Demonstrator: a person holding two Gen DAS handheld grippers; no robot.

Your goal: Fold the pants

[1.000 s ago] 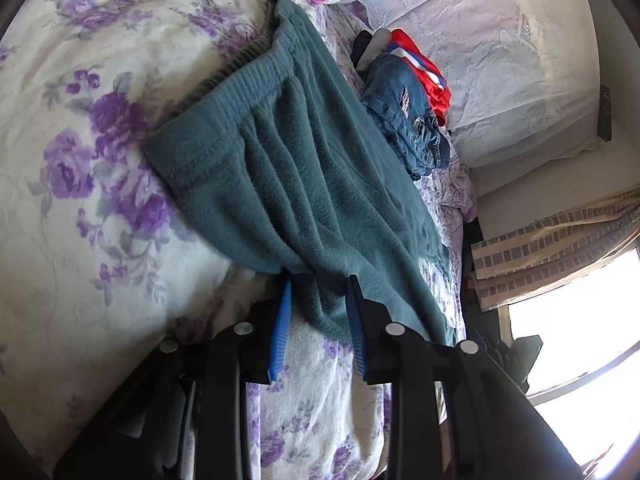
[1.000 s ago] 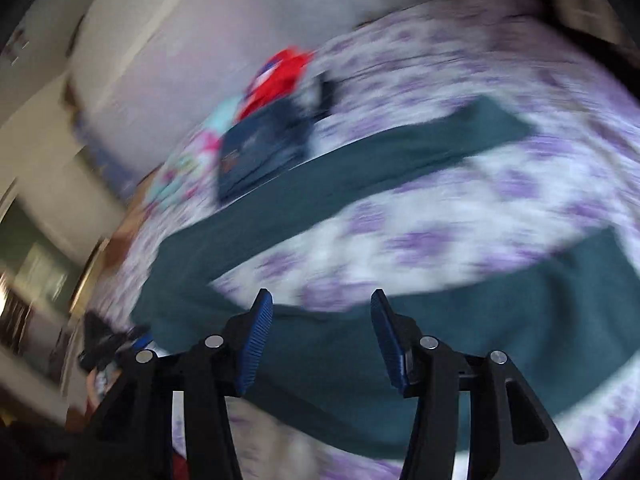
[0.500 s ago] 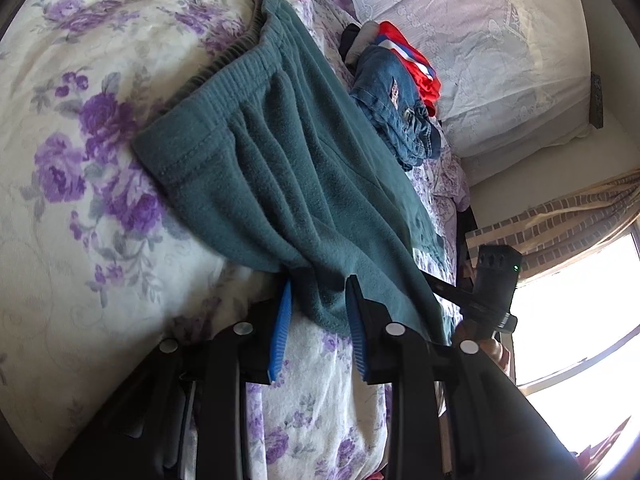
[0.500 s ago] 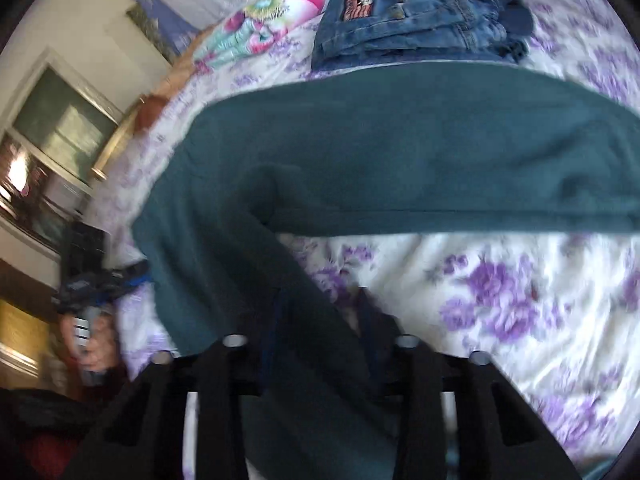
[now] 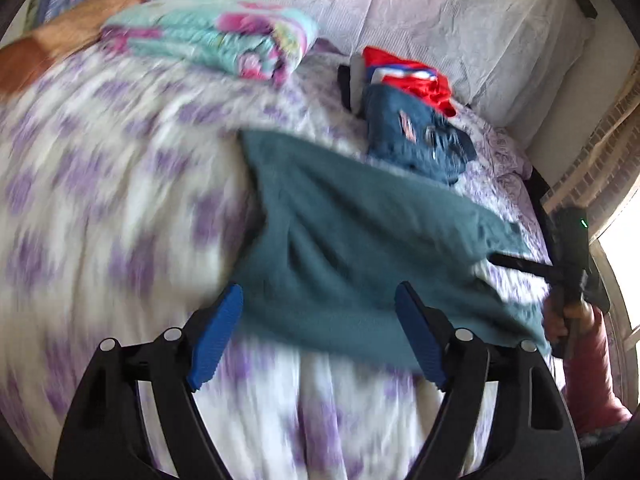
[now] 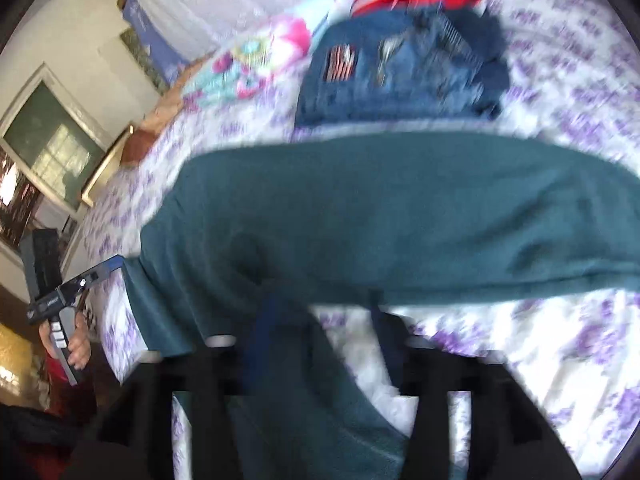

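The teal fleece pants (image 5: 352, 248) lie spread on the purple-flowered bedspread (image 5: 100, 220). My left gripper (image 5: 316, 336) is open, its blue pads wide apart just in front of the pants' near edge, holding nothing. In the right wrist view the pants (image 6: 400, 208) stretch across the bed, and a fold of them runs down between the fingers of my right gripper (image 6: 320, 344), which is shut on that cloth. The view is blurred. The right gripper also shows at the far right of the left wrist view (image 5: 568, 248).
Folded blue jeans (image 5: 416, 136) with red clothing (image 5: 408, 76) lie behind the pants, near a white pillow (image 5: 440, 12). A folded pastel blanket (image 5: 216, 40) lies at the back left. A window and curtain (image 5: 600, 140) stand at the right beyond the bed edge.
My left gripper has let go of the pants and opened wide, pulling back. My right gripper has closed on a fold of the pants and lifted it; both views are motion-blurred.
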